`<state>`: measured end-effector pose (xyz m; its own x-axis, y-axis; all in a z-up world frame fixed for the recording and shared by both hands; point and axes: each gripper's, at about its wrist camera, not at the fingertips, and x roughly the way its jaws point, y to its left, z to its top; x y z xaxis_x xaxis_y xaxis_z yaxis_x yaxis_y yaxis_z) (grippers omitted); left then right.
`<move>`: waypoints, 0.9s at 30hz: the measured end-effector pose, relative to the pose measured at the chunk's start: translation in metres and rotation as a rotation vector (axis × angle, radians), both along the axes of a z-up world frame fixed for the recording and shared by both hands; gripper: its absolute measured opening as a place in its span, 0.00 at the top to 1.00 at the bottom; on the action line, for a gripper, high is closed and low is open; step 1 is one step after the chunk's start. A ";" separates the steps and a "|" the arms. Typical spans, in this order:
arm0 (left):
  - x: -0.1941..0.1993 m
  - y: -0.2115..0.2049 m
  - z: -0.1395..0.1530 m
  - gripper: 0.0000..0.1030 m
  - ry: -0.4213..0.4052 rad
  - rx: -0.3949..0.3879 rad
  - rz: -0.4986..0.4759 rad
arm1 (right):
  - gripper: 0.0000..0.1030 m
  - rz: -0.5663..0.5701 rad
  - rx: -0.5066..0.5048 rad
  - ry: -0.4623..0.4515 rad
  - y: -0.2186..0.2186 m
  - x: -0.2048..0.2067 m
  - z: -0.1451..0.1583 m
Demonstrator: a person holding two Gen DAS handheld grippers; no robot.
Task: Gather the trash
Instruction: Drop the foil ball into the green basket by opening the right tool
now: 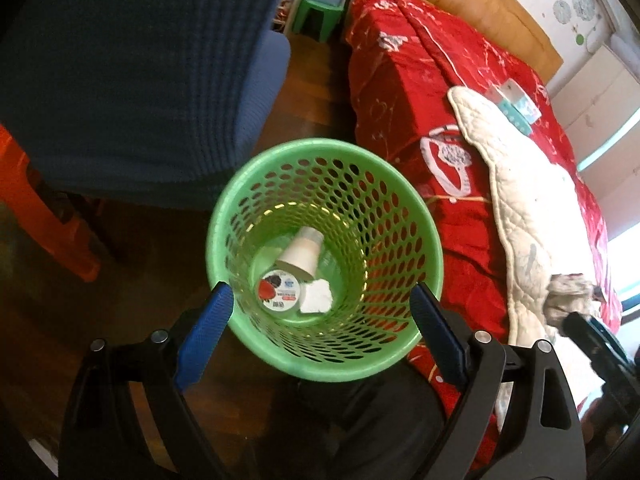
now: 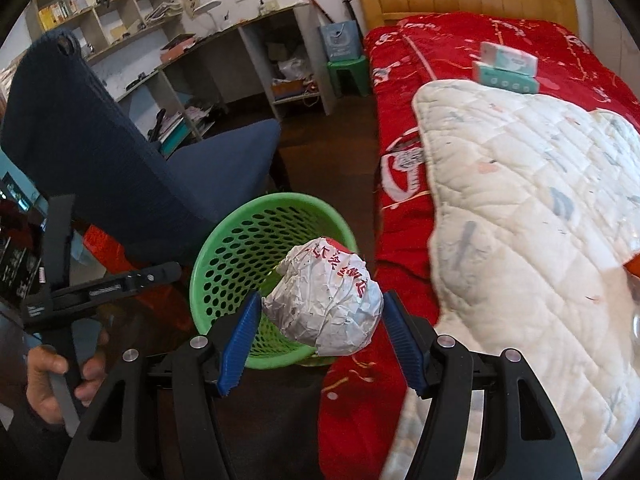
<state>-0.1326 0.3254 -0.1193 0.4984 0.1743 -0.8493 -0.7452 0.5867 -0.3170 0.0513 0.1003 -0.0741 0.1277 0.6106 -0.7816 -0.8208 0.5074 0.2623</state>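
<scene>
A green perforated trash basket (image 1: 248, 344) stands on the wooden floor beside the bed; it also shows in the right wrist view (image 2: 224, 264). Inside lie a paper cup (image 1: 302, 252), a round printed lid (image 1: 278, 294) and a white crumpled scrap (image 1: 317, 300). My left gripper (image 1: 320, 300) is open and empty, just above the basket's near rim. My right gripper (image 2: 322, 312) is shut on a crumpled paper ball (image 2: 326, 304) with red print, held over the basket's near right rim. The paper ball also shows at the left wrist view's right edge (image 1: 568, 292).
A blue office chair (image 2: 100, 160) stands left of the basket, with an orange stool (image 1: 44, 224) beyond it. A bed with a red quilt (image 2: 400, 120), a white quilted blanket (image 2: 540, 220) and tissue packs (image 2: 506, 68) lies right. A desk with shelves (image 2: 180, 52) lines the far wall.
</scene>
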 end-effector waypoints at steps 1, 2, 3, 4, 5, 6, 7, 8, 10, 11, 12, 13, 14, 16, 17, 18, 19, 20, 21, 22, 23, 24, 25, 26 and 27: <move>-0.003 0.002 0.002 0.14 -0.004 0.005 0.007 | 0.41 0.007 -0.003 0.003 0.005 -0.001 -0.002; -0.005 0.003 0.004 0.14 -0.008 0.006 0.013 | 0.41 0.016 -0.005 0.007 0.011 -0.003 -0.004; -0.007 0.005 0.005 0.14 -0.011 0.006 0.018 | 0.41 0.023 -0.008 0.010 0.015 -0.005 -0.006; -0.011 0.007 0.006 0.14 -0.017 0.006 0.027 | 0.41 0.029 -0.011 0.015 0.020 -0.007 -0.008; -0.013 0.008 0.007 0.14 -0.021 0.006 0.031 | 0.41 0.038 -0.014 0.020 0.026 -0.009 -0.011; -0.014 0.009 0.008 0.14 -0.024 0.007 0.035 | 0.41 0.044 -0.017 0.026 0.030 -0.010 -0.013; -0.017 0.010 0.009 0.14 -0.025 0.009 0.040 | 0.41 0.050 -0.019 0.032 0.034 -0.011 -0.015; -0.018 0.011 0.010 0.14 -0.028 0.010 0.045 | 0.41 0.057 -0.022 0.037 0.040 -0.013 -0.017; -0.022 0.014 0.013 0.14 -0.034 0.015 0.054 | 0.41 0.068 -0.028 0.044 0.049 -0.016 -0.021; -0.023 0.015 0.013 0.14 -0.036 0.017 0.059 | 0.40 0.075 -0.030 0.047 0.054 -0.018 -0.023; -0.024 0.016 0.014 0.14 -0.040 0.017 0.064 | 0.38 0.080 -0.032 0.050 0.057 -0.019 -0.025; -0.026 0.016 0.015 0.14 -0.043 0.018 0.068 | 0.36 0.085 -0.033 0.054 0.061 -0.020 -0.027; -0.028 0.017 0.015 0.14 -0.044 0.018 0.071 | 0.34 0.091 -0.032 0.060 0.065 -0.021 -0.028; -0.029 0.019 0.016 0.14 -0.045 0.018 0.077 | 0.28 0.096 -0.022 0.074 0.069 -0.023 -0.031; -0.030 0.019 0.016 0.14 -0.046 0.017 0.078 | 0.26 0.099 -0.017 0.080 0.071 -0.025 -0.032; -0.030 0.019 0.016 0.14 -0.047 0.016 0.079 | 0.26 0.099 -0.015 0.081 0.072 -0.026 -0.033; -0.030 0.019 0.016 0.14 -0.047 0.015 0.080 | 0.26 0.099 -0.014 0.080 0.072 -0.026 -0.032; -0.030 0.019 0.016 0.14 -0.047 0.014 0.080 | 0.26 0.099 -0.012 0.081 0.072 -0.026 -0.032; -0.029 0.018 0.016 0.14 -0.049 0.012 0.079 | 0.26 0.099 -0.011 0.081 0.071 -0.027 -0.031; -0.028 0.017 0.016 0.14 -0.052 0.013 0.075 | 0.26 0.097 -0.011 0.079 0.069 -0.027 -0.030; -0.027 0.014 0.017 0.14 -0.052 0.017 0.068 | 0.26 0.092 -0.009 0.072 0.065 -0.027 -0.028; -0.025 0.013 0.018 0.14 -0.052 0.019 0.063 | 0.26 0.084 -0.009 0.065 0.060 -0.025 -0.027; -0.022 0.010 0.019 0.14 -0.053 0.021 0.056 | 0.26 0.078 -0.009 0.062 0.057 -0.024 -0.026; -0.019 0.008 0.019 0.14 -0.055 0.019 0.049 | 0.26 0.066 -0.008 0.059 0.050 -0.021 -0.025; -0.017 0.007 0.020 0.14 -0.058 0.018 0.044 | 0.26 0.052 -0.010 0.056 0.044 -0.018 -0.024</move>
<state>-0.1496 0.3324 -0.0997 0.5381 0.2118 -0.8159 -0.7510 0.5600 -0.3499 0.0336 0.1440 -0.0984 0.0520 0.6071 -0.7929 -0.8305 0.4672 0.3032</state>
